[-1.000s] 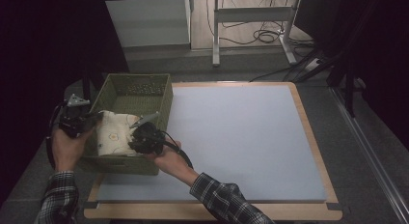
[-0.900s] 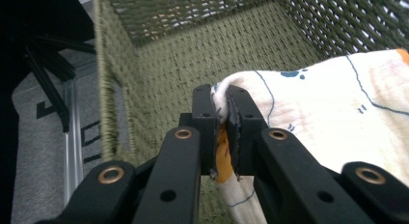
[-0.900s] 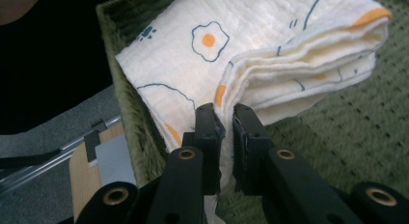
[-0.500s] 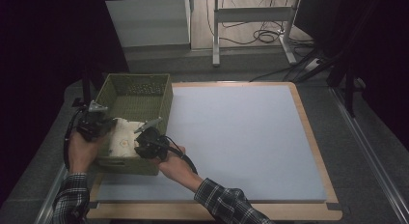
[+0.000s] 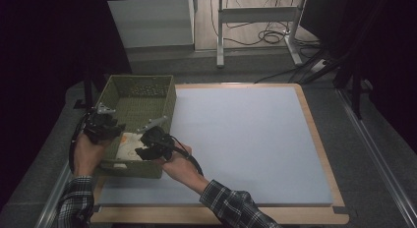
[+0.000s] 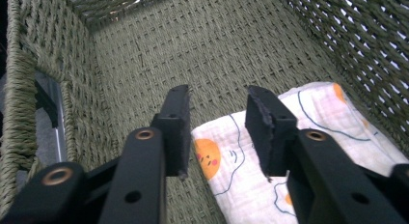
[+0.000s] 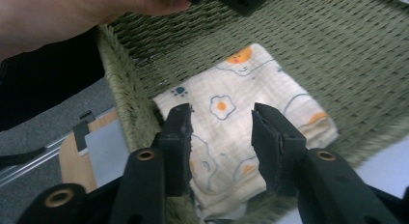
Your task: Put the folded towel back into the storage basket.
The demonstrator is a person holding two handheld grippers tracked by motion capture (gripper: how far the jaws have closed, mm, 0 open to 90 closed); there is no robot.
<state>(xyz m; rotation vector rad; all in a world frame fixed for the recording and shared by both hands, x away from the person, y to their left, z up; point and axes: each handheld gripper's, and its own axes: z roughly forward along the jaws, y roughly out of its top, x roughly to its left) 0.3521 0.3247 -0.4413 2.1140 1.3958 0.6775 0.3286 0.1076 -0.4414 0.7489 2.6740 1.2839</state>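
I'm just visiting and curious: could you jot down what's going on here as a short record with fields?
Container: green woven basket at the table's left.
Contents: folded cloth with fried-egg prints, lying on the basket floor.
Left gripper: fingers just opened, above the cloth, not pressing it.
Right gripper: fingers just opened, cloth released.
Work surface: pale mat.
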